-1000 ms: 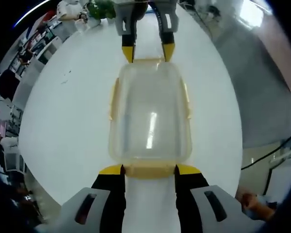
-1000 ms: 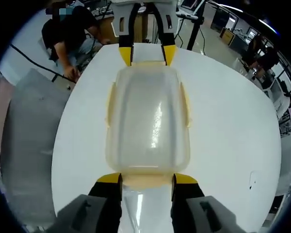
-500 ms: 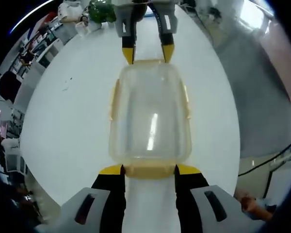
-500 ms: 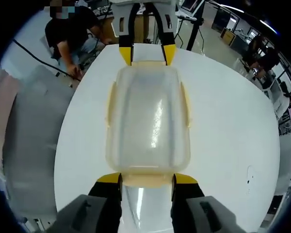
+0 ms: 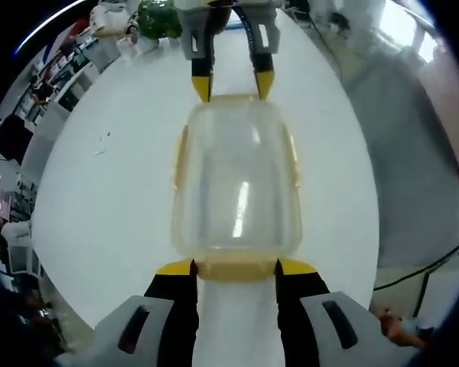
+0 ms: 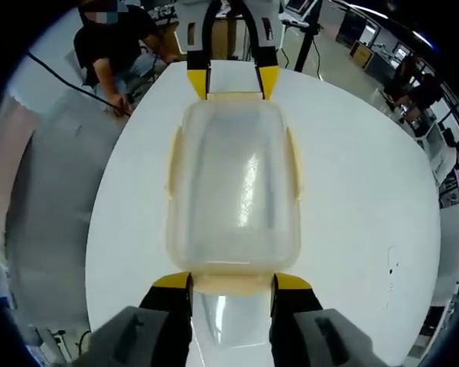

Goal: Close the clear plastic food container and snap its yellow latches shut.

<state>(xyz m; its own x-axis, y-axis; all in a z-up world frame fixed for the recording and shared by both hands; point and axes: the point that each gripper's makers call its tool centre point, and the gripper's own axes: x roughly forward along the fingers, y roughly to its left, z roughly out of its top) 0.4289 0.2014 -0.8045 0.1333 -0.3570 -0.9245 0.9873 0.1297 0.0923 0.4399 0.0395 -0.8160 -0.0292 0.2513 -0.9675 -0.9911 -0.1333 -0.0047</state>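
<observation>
A white round tabletop (image 5: 99, 199) carries the work, standing in a busy room: a green plant (image 5: 157, 17) sits past its far edge in the left gripper view, and in the right gripper view a seated person (image 6: 115, 46) in dark clothes is beside the far left edge, with a grey floor (image 6: 46, 191) around.

Against the frames from half a second and a second ago, little has changed: the container and both tools keep the same places relative to each other. Only the background has slid a little, which is the cameras shifting with the hands.

The clear plastic food container (image 5: 237, 183) lies flat in the middle of the tabletop, lid on, its long axis running between the two tools. Pale yellow latches run along its long sides (image 5: 180, 157), and another yellow latch (image 5: 236, 269) sits at the near short end in the left gripper view. Whether these are fully snapped, I cannot tell.

The left tool (image 5: 236, 267) has its jaws spread about as wide as the end latch, a yellow tip at each side of it. The right tool (image 6: 231, 283) stands the same way at the opposite end latch (image 6: 231, 284). Neither lifts the container.
</observation>
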